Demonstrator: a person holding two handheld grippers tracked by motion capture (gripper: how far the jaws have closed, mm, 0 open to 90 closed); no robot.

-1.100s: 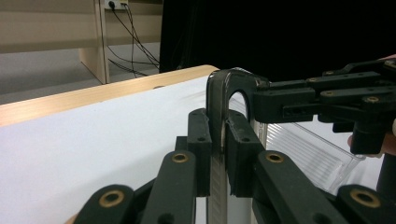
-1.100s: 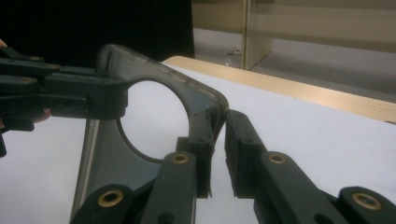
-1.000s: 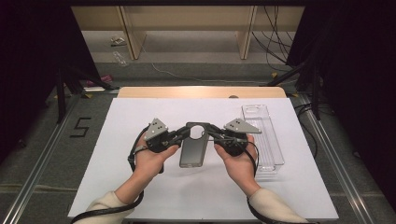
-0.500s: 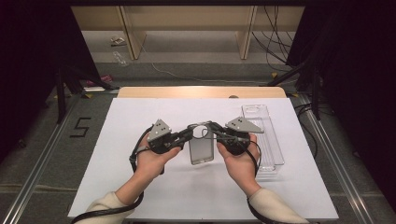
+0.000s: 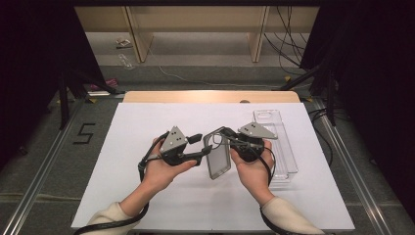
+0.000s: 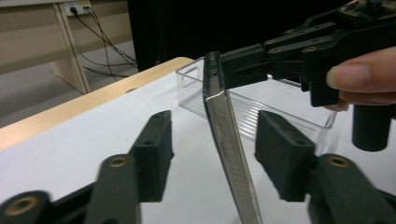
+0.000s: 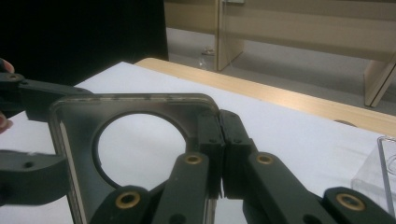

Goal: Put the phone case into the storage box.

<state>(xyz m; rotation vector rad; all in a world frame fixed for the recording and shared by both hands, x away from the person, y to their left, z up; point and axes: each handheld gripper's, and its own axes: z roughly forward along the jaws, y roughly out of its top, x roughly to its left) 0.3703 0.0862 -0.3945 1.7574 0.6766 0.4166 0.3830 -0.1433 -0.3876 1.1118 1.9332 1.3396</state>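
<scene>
A smoky translucent phone case (image 5: 219, 157) with a round camera hole hangs tilted above the white table (image 5: 142, 122). My right gripper (image 5: 226, 135) is shut on the case's top edge; in the right gripper view its jaws (image 7: 220, 135) pinch the rim of the case (image 7: 135, 106) beside the hole. My left gripper (image 5: 200, 148) is open. In the left gripper view its jaws (image 6: 215, 149) stand either side of the case (image 6: 229, 140), seen edge-on, without touching it. The right gripper (image 6: 224, 70) shows there at the case's top.
A clear plastic tray (image 5: 283, 147) lies on the table to the right of the hands, and is seen behind the case (image 6: 289, 112) and at the right edge (image 7: 385, 158). A wooden strip (image 5: 210, 96) borders the far side. Cables run on the floor beyond.
The case has come up from lying flat and now hangs tilted on edge, shifted right. Both hands moved right with it.
</scene>
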